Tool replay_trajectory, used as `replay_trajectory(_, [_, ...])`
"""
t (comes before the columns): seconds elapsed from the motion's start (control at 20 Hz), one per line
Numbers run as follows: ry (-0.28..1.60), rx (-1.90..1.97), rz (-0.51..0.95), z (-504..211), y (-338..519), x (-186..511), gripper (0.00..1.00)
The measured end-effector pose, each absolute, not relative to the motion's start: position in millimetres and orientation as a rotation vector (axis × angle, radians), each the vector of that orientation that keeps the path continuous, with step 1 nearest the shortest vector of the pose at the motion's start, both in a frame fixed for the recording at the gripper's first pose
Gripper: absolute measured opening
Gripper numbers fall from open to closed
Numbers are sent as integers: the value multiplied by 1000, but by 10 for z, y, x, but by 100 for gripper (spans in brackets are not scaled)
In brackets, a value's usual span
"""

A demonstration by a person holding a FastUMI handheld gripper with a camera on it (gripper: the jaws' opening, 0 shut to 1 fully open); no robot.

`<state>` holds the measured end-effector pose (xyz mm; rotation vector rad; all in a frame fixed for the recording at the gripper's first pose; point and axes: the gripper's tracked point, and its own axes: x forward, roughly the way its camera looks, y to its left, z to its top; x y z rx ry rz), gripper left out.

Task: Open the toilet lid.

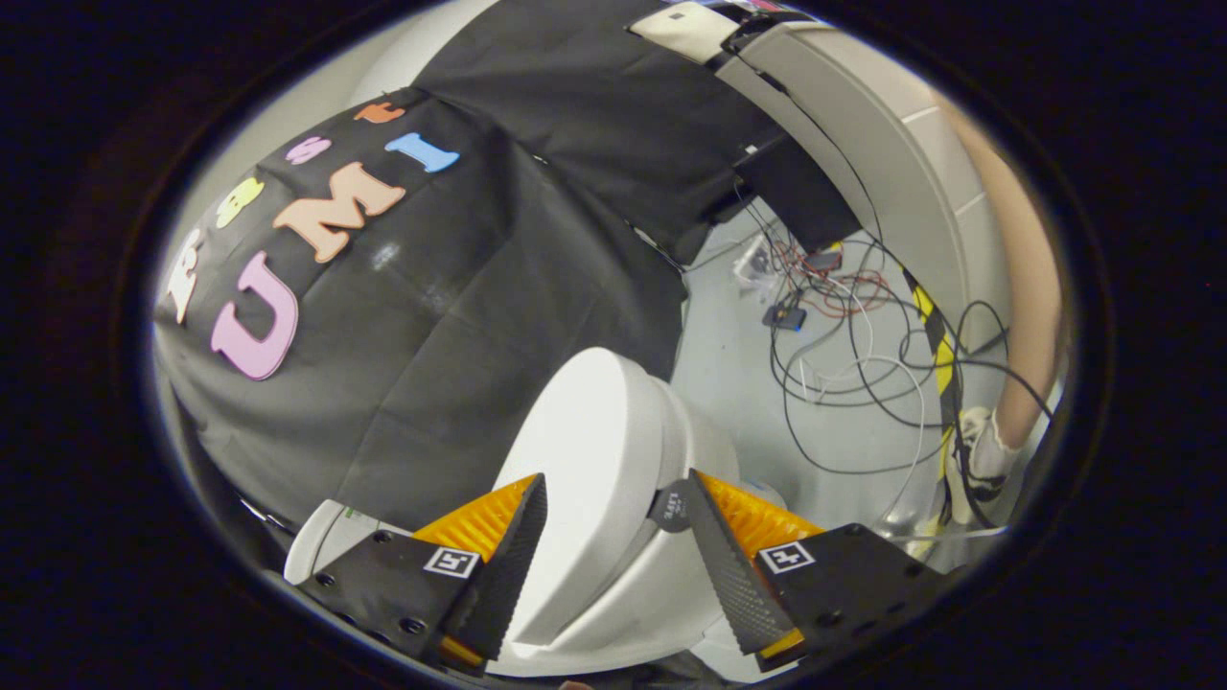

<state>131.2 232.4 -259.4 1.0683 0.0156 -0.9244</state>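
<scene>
The claw (613, 565) stood released, its two fingers spread wide with the toilet (613, 594) between them. The lid (585, 460) lay between and just beyond the fingertips, its broad white face turned toward the left finger (503, 565). The right finger (729, 575) sat against the bowl side, close to a small dark tab (671, 506) at the lid's edge. Whether either finger touched the lid could not be told.

Risks, as judged:
- With the fingers this far apart, a lift would rest on one finger only; the smooth lid could slide off and drop shut.
- A closing squeeze might catch lid and seat together, raising both.
- The view was strongly rolled, so the claw appeared tilted to one side; pushing at that angle could scrape along the rim instead of under it.
- Loose cables (863, 364) lay on the floor (729, 383) beyond the toilet, near a person's leg (1030, 316) and shoe (983, 450); a step there could snag them.

Pose: the claw was held low and close over the toilet, pointed along it toward the black cloth wall (498, 287), canted sideways
</scene>
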Motion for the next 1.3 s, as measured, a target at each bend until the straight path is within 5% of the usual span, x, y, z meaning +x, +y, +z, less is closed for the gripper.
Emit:
replay_trajectory(0.4, [52,1267,-912,-3041,2358,1464,89])
replay_trajectory(0.65, [48,1368,-902,-3201,2179,1546,74])
replay_trajectory(0.75, [63,1385,-891,-3217,2233,1585,24])
replay_trajectory(0.9, [84,1381,-843,-3293,2171,1685,24])
replay_trajectory(1.0, [89,1405,-833,-3224,2234,1601,11])
replay_trajectory(1.3, [155,1260,-825,-2951,2285,1596,8])
